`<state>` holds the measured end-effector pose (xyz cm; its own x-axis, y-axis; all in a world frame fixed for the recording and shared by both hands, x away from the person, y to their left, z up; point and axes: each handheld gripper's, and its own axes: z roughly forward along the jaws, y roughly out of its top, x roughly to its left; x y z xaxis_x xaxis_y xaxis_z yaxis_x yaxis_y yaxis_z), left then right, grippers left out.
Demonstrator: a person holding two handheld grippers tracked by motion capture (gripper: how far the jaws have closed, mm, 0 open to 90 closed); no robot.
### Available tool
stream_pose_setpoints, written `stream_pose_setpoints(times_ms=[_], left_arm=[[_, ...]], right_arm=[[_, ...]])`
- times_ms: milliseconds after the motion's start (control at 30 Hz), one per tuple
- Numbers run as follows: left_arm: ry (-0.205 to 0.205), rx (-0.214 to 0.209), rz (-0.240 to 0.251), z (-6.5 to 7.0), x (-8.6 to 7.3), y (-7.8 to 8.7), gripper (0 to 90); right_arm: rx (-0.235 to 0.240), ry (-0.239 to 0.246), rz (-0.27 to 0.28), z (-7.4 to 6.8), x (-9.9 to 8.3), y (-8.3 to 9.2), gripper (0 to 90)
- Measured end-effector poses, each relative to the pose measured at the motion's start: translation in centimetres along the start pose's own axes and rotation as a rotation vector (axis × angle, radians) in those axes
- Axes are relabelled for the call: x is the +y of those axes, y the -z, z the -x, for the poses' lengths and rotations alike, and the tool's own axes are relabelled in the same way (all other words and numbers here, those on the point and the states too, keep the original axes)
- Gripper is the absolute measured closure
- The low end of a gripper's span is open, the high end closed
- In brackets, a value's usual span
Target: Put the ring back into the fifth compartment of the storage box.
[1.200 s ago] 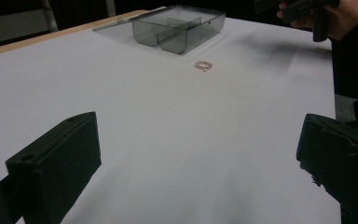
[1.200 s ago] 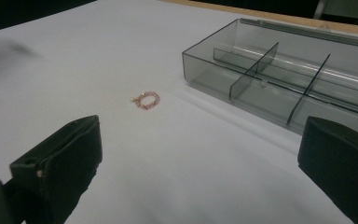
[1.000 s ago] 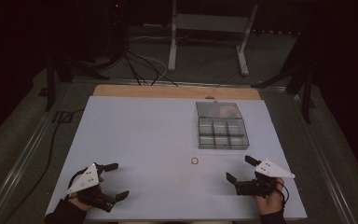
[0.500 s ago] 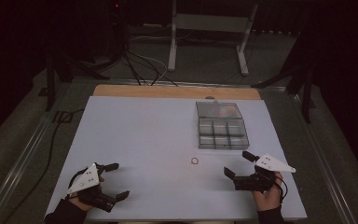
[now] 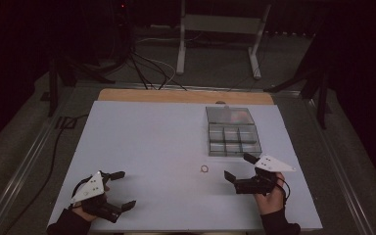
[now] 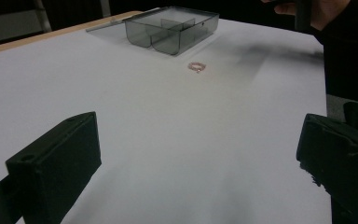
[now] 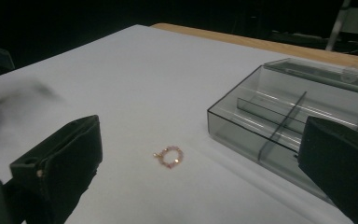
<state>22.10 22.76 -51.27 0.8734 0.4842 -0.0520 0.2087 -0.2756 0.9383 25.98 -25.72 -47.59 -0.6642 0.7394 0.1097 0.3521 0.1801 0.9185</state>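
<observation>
Ring [image 5: 204, 168] flat on surface [image 5: 147, 147], just near-left of box [image 5: 233, 131], apart from it. Right gripper [image 5: 238, 168] now closer to ring than a second ago, advanced left and far; jaws wide open, empty. Approach for pickup judged under way. Left gripper [image 5: 121, 189] unmoved at near left, jaws wide open, empty.

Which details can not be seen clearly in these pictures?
- Ring: beads or stones too small to tell, right gripper view.
- Box: contents unclear through smoky walls, high view.
- Right claw: blurred at the top edge of the left gripper view.
</observation>
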Motion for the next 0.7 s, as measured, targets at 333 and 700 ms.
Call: stream_pose_setpoints(times_ms=[333,700], left_arm=[[-0.001,-0.003,-0.002,0.0,0.0,0.0,1.0],[-0.003,-0.006,-0.003,0.0,0.0,0.0,1.0]], right_arm=[[0.032,0.005,-0.014,-0.7,0.5,-1.7,0.0],[0.066,0.022,-0.042,-1.6,0.7,-3.4,0.0]])
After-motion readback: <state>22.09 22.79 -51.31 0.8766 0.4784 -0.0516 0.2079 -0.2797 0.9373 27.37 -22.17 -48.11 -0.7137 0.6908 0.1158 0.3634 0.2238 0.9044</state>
